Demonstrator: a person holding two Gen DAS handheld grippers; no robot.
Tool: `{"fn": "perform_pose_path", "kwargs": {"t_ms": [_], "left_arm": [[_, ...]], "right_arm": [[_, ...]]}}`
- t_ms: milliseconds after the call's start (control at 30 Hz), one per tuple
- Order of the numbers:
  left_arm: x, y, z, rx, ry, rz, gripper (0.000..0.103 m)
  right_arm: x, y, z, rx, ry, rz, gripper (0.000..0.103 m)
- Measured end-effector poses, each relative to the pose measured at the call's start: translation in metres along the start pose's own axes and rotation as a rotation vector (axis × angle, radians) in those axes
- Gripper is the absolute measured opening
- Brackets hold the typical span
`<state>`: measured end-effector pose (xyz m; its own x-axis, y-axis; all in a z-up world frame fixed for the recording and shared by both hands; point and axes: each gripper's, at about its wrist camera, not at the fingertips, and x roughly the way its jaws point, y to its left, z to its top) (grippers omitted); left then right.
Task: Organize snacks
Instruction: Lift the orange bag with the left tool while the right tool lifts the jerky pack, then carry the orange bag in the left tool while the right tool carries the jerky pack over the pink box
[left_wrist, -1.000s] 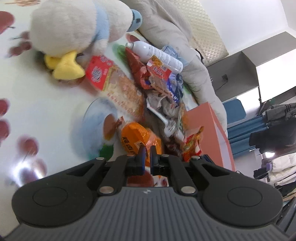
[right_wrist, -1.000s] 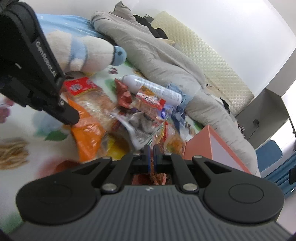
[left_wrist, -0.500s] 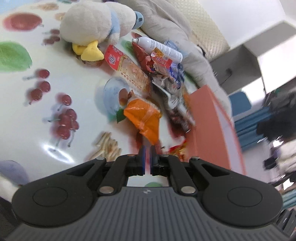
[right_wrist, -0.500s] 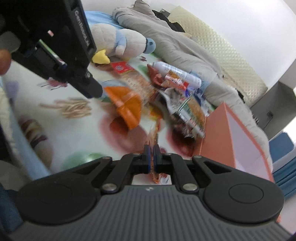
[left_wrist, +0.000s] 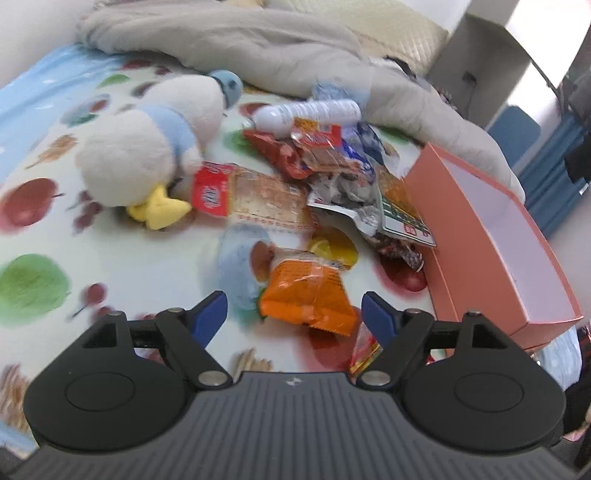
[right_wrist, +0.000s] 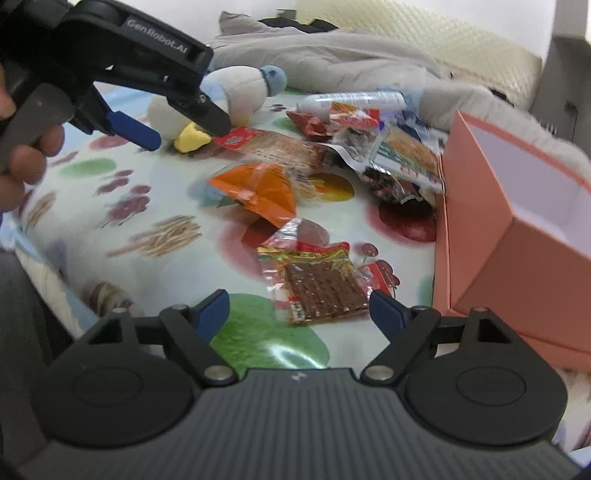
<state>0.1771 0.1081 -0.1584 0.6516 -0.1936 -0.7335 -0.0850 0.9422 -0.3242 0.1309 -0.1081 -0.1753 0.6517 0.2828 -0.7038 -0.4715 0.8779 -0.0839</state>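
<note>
Several snack packets lie in a pile (left_wrist: 351, 177) on a fruit-print sheet, beside an open pink box (left_wrist: 491, 236). An orange packet (left_wrist: 306, 295) lies just ahead of my left gripper (left_wrist: 293, 312), whose jaws are opening wide with nothing pressed between them. In the right wrist view a clear packet of brown crackers (right_wrist: 317, 280) lies flat on the sheet just ahead of my right gripper (right_wrist: 299, 308). Those jaws are opening too and grip nothing. The left gripper (right_wrist: 181, 133) also shows at upper left, in a hand (right_wrist: 22, 158). The pink box (right_wrist: 517, 229) stands to the right.
A white plush duck (left_wrist: 147, 147) lies left of the pile, against a long red cracker packet (left_wrist: 251, 195). A white bottle (left_wrist: 310, 112) sits at the pile's far end. A grey blanket (left_wrist: 258, 48) runs along the back. The sheet's near edge (right_wrist: 44, 266) drops off at left.
Both grippers have gone from shut to wide open. Both views have rolled towards level and pulled back from the pile. The brown-cracker packet now lies flat before the right gripper.
</note>
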Motion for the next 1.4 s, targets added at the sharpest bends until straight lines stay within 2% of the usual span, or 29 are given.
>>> {"fn": "perform_pose_path", "kwargs": {"t_ms": [100, 333, 500, 733, 833, 933, 1033, 1133, 1233, 1300, 1367, 1400], "left_arm": [[0.018, -0.009, 0.010, 0.037, 0.032, 0.020, 0.083], [0.059, -0.024, 0.026, 0.101, 0.105, 0.047, 0.090], [0.086, -0.024, 0.035, 0.067, 0.172, 0.022, 0.091], [0.110, -0.034, 0.036, 0.123, 0.197, 0.034, 0.091], [0.115, -0.032, 0.034, 0.118, 0.195, 0.038, 0.089], [0.121, -0.029, 0.031, 0.112, 0.211, 0.045, 0.076], [0.125, -0.027, 0.027, 0.112, 0.218, 0.036, 0.074], [0.122, -0.027, 0.027, 0.116, 0.207, 0.029, 0.068], [0.114, -0.024, 0.029, 0.093, 0.195, 0.012, 0.065], [0.103, -0.024, 0.030, 0.088, 0.160, 0.022, 0.065], [0.093, -0.023, 0.031, 0.083, 0.137, 0.023, 0.065], [0.087, -0.023, 0.031, 0.080, 0.127, 0.024, 0.065]], "right_arm": [[0.006, -0.008, 0.004, 0.003, -0.018, -0.024, 0.084], [0.027, -0.015, 0.015, -0.045, 0.009, 0.022, 0.084], [0.046, -0.021, 0.017, -0.065, 0.051, 0.027, 0.084], [0.057, -0.030, 0.019, -0.041, 0.092, 0.076, 0.086], [0.060, -0.032, 0.019, -0.028, 0.112, 0.095, 0.086], [0.065, -0.036, 0.020, 0.015, 0.139, 0.123, 0.087], [0.066, -0.036, 0.019, 0.014, 0.138, 0.134, 0.086], [0.063, -0.036, 0.018, 0.027, 0.129, 0.120, 0.075], [0.059, -0.033, 0.020, 0.024, 0.123, 0.104, 0.070], [0.055, -0.031, 0.022, 0.014, 0.107, 0.086, 0.061], [0.049, -0.031, 0.025, 0.031, 0.092, 0.080, 0.044], [0.048, -0.031, 0.026, 0.044, 0.094, 0.072, 0.044]]}}
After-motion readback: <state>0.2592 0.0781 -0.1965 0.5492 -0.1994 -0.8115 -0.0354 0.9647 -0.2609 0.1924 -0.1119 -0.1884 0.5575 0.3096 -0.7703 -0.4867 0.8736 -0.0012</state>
